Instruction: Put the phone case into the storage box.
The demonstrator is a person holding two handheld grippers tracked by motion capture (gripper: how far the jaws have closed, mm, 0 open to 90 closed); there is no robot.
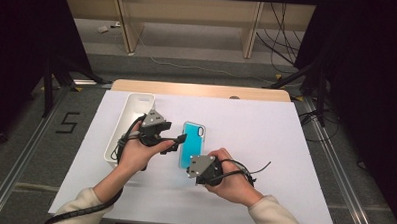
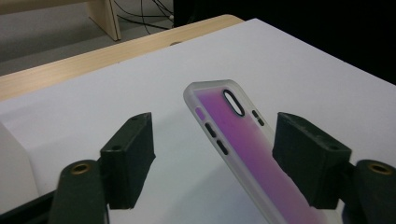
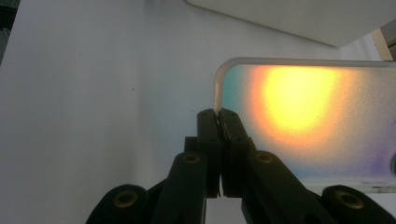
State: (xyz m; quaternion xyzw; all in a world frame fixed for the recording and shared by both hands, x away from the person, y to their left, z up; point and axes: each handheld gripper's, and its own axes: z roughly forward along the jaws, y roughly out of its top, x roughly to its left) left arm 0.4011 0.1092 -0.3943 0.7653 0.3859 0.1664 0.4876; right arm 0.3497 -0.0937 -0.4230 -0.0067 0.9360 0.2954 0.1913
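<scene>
Right gripper view has my right gripper [image 3: 218, 114] pinching the phone case [image 3: 299, 116] edge, so I'd ease the wide-open left gripper [image 2: 212, 140] around it squarely.

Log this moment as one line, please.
right gripper: shut on phone case edge | left gripper: open, fingers astride case | white bin: left of case | case lifted at one end

Phone case [image 2: 243, 144] lower end cut off by frame.
</scene>
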